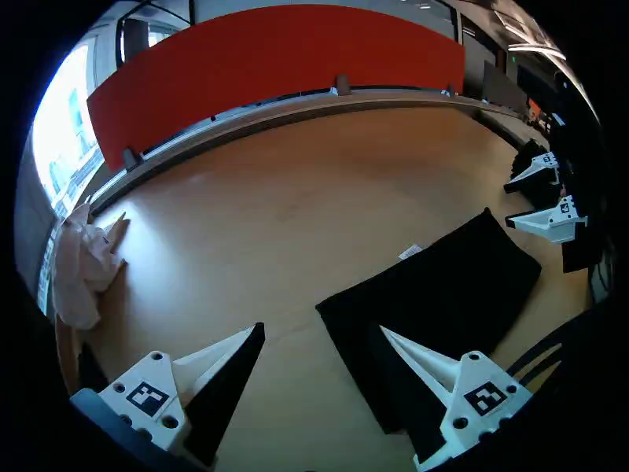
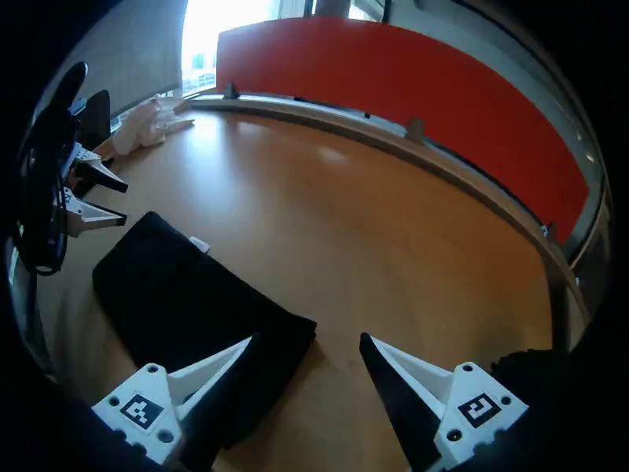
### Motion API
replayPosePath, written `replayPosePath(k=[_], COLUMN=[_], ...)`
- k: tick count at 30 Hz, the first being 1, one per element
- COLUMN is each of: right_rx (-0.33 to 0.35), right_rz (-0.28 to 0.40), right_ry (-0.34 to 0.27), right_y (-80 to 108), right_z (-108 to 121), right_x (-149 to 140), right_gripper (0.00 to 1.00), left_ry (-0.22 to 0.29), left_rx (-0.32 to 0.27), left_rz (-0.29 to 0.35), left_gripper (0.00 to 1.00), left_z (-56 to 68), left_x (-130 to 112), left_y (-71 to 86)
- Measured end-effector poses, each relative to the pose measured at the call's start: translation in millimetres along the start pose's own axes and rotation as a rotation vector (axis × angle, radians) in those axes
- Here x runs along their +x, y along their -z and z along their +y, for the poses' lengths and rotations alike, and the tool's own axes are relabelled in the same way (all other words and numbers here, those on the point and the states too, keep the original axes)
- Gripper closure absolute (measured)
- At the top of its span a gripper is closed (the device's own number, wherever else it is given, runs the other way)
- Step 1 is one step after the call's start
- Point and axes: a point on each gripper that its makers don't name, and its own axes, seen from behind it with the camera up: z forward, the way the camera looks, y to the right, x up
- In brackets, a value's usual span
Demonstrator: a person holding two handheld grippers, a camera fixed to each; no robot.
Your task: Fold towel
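On the wooden table (image 1: pixel 299 197) lies one black towel (image 1: pixel 448 291). It is folded into a long, flat shape. One small white tag (image 1: pixel 410 252) sticks out at its edge.

Two grippers are near the towel, one at each end. The left gripper (image 1: pixel 321 328) has two white fingers. They are wide open and hold nothing. In the left gripper view, one finger (image 1: pixel 424 362) shows in front of the near end of the towel. The other shows in front of bare table. I cannot tell if a finger touches the cloth.

The right gripper (image 2: pixel 307 338) also has two white fingers, wide open, with nothing between them. In the right gripper view, one finger (image 2: pixel 212 370) shows in front of the near end of the towel (image 2: pixel 181 291), and the other in front of bare table (image 2: pixel 354 220). The white tag (image 2: pixel 200 245) is on the long side of the towel.

Each gripper can be seen from the other one, far off past the towel. The right gripper (image 1: pixel 508 204) looks open there, and so does the left gripper (image 2: pixel 124 203).

One pale pink cloth (image 1: pixel 79 267) sits in a bunch at the far corner of the table, well apart from the towel. It is near a bright window (image 1: pixel 63 141).

One long red wall (image 1: pixel 275 63) stands along the far edge of the table. The same red wall (image 2: pixel 409 79) and pink cloth (image 2: pixel 145 126) show in the right gripper view too.
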Motion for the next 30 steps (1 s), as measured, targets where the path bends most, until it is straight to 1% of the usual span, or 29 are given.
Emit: replayPosePath(k=[9,20,24,30], right_rx=[0.016,0.032,0.041,0.059], right_rz=[0.002,0.017,0.015,0.002], right_ry=[-0.01,-0.028,-0.035,-0.035], right_y=[5.3,19.2,26.8,42.9], right_z=[-6.1,-17.2,-23.8,-35.3], right_x=[-2.5,-8.3,-17.4,-38.5], right_gripper=[0.04,0.04,0.04,0.04], left_ry=[0.034,0.082,0.092,0.108], left_rx=[0.004,0.018,0.024,0.028], left_rz=[-0.001,-0.005,-0.012,-0.019], left_gripper=[0.02,0.02,0.02,0.02], left_z=[-3.5,-8.0,-8.3,-3.9], left_x=[-4.2,-17.5,-26.5,-42.1], left_y=[7.0,23.9,31.8,46.9])
